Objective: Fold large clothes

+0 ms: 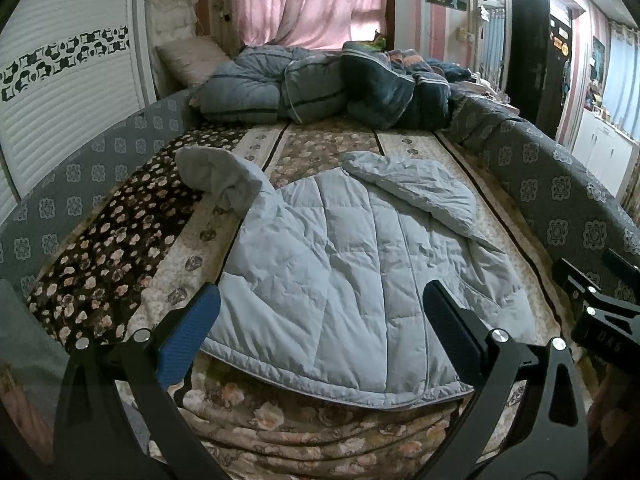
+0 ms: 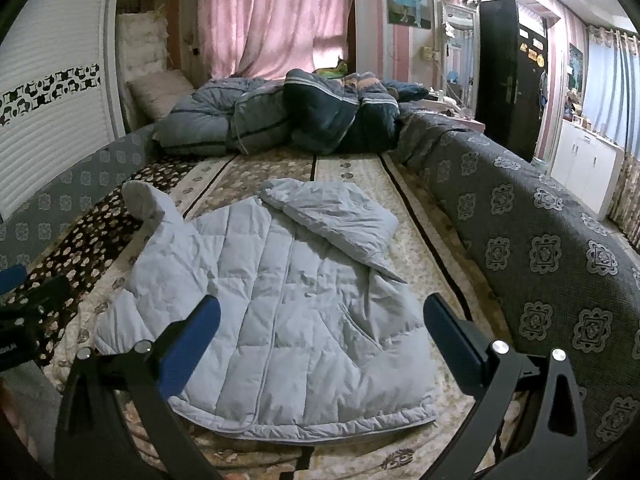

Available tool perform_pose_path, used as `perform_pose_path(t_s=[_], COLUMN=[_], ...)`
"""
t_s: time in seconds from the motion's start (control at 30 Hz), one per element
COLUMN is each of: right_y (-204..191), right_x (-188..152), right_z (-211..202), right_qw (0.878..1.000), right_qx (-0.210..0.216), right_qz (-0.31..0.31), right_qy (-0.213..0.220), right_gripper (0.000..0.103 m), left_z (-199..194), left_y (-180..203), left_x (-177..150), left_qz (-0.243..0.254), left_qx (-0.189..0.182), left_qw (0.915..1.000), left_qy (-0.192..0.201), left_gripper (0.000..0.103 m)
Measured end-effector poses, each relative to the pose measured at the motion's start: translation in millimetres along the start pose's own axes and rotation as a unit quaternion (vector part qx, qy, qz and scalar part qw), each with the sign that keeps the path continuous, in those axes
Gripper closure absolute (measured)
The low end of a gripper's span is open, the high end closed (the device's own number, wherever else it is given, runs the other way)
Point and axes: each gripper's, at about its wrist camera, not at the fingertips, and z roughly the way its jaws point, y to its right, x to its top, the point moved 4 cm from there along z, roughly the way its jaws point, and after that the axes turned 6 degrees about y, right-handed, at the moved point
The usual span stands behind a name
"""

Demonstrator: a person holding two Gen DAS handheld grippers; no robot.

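Note:
A pale grey-blue quilted jacket (image 1: 340, 264) lies spread on the floral bed cover (image 1: 304, 432), hem toward me. Its left sleeve (image 1: 224, 176) sticks out to the far left, and its right sleeve (image 1: 420, 188) lies folded over the body. In the right wrist view the same jacket (image 2: 280, 312) fills the middle, with the folded sleeve (image 2: 336, 216) at the top. My left gripper (image 1: 322, 324) hovers open over the hem, holding nothing. My right gripper (image 2: 322, 328) is open too, above the jacket's lower right part.
Rumpled blue-grey quilts (image 1: 320, 88) and a pillow (image 1: 192, 60) are heaped at the far end of the bed. A grey patterned cover (image 2: 540, 248) rises along the right side. A white slatted wardrobe (image 1: 60, 92) stands left; pink curtains (image 2: 272, 16) hang behind.

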Motion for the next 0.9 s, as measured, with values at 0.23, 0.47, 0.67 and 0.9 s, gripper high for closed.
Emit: perform_pose_path(t_s=[0.23, 0.47, 0.67, 0.9], right_y=[-1.0, -1.1, -1.3, 1.4], right_x=[-0.3, -1.1, -1.6, -3.9], right_z=[0.5, 0.3, 0.3, 1.6], right_qw=[1.000, 1.000, 1.000, 1.000], right_qx=[0.000, -0.001, -0.002, -0.006], right_qz=[-0.001, 0.000, -0.001, 0.005], right_qy=[-0.001, 0.000, 0.000, 0.002], right_gripper=[0.002, 0.002, 0.002, 0.002], left_z=[0.1, 0.2, -1.9, -2.0], left_y=[0.4, -0.1, 1.5, 1.6], left_x=[-0.8, -2.3, -2.1, -2.0], left_qz=[-0.001, 0.002, 0.004, 0.004], left_qx=[0.001, 0.000, 0.000, 0.000], left_qw=[1.0000, 1.0000, 1.0000, 1.0000], left_qy=[0.000, -0.001, -0.002, -0.002], left_gripper=[0.003, 0.003, 0.003, 0.003])
